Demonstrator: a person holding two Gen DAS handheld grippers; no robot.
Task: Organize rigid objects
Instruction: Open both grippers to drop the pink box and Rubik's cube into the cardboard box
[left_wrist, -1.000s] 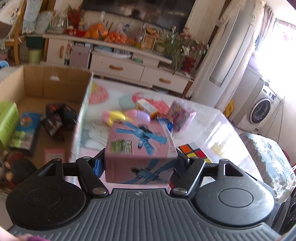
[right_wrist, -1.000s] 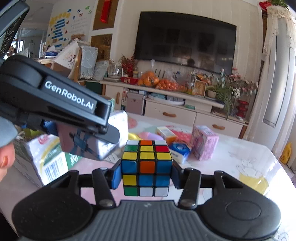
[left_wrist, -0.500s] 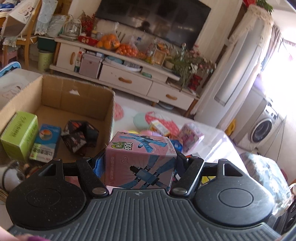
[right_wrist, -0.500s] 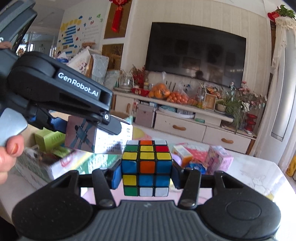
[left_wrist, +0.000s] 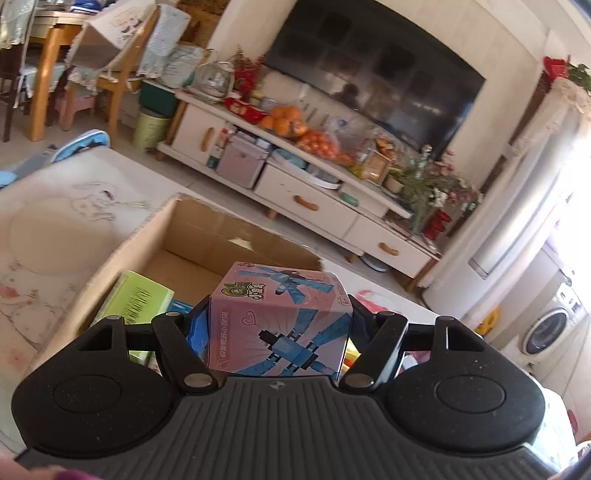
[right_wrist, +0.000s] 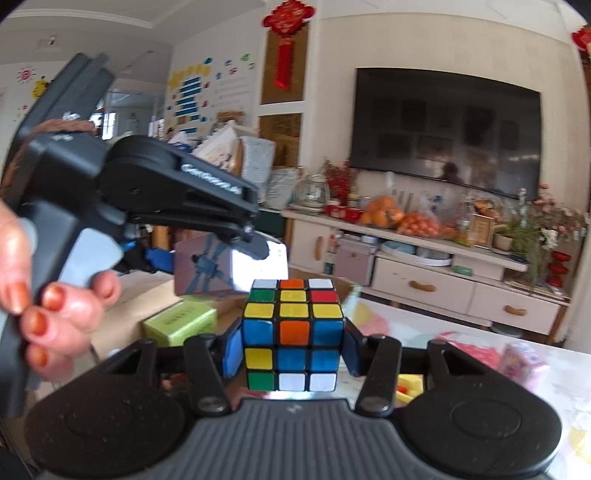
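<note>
Hand at far left, cut off by the edge, wrapped round the left gripper; fingers clamped on pink box, held above cardboard box, hiding much of its contents. Green carton inside, partly covered. Right gripper to the right, clenched on puzzle cube over the table. Pink shapes beyond, too blurred to identify.
</note>
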